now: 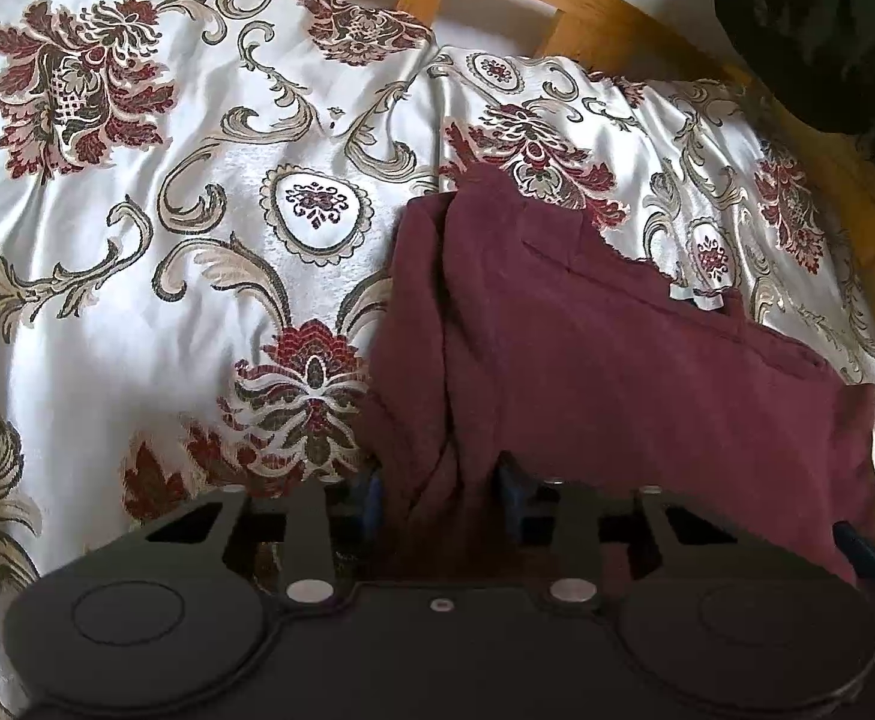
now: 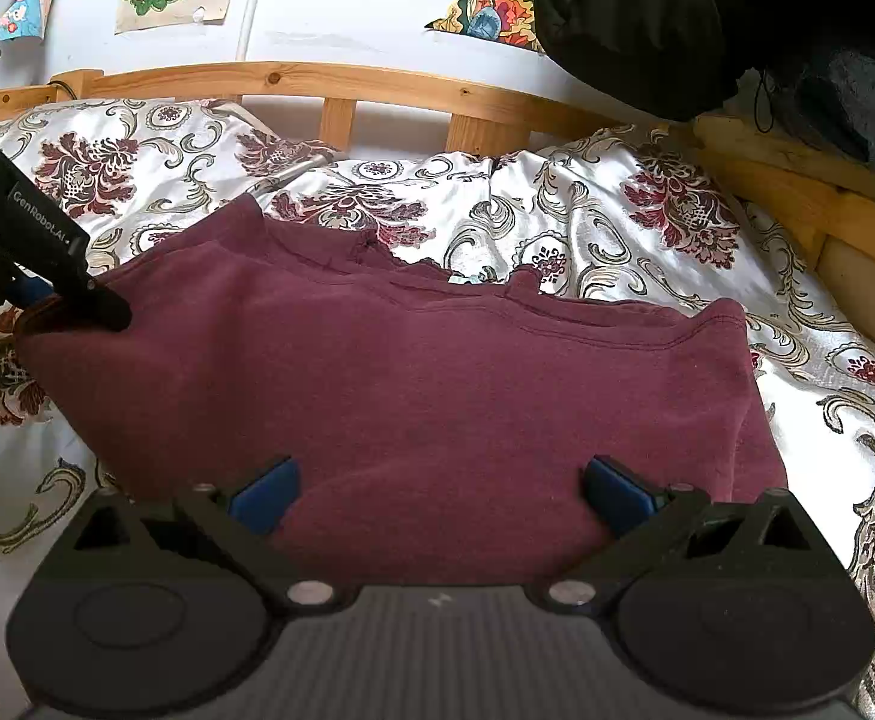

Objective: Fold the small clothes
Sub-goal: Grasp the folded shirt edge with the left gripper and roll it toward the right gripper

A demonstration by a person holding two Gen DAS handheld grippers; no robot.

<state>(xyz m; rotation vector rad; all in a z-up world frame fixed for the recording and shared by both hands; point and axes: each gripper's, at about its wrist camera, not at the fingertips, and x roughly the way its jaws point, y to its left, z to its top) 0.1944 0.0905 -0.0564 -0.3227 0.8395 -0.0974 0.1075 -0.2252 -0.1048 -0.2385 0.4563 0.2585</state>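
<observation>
Tilting downward, left tool pinches the maroon garment; right tool hovers level, spread apart.

Maroon garment lies spread flat over the floral bedspread; the right gripper sits at 6 o'clock with jaws wide apart, cloth between them; the left gripper at 9 o'clock pinches the garment's corner; wooden bed frame at 12 o'clock.
</observation>
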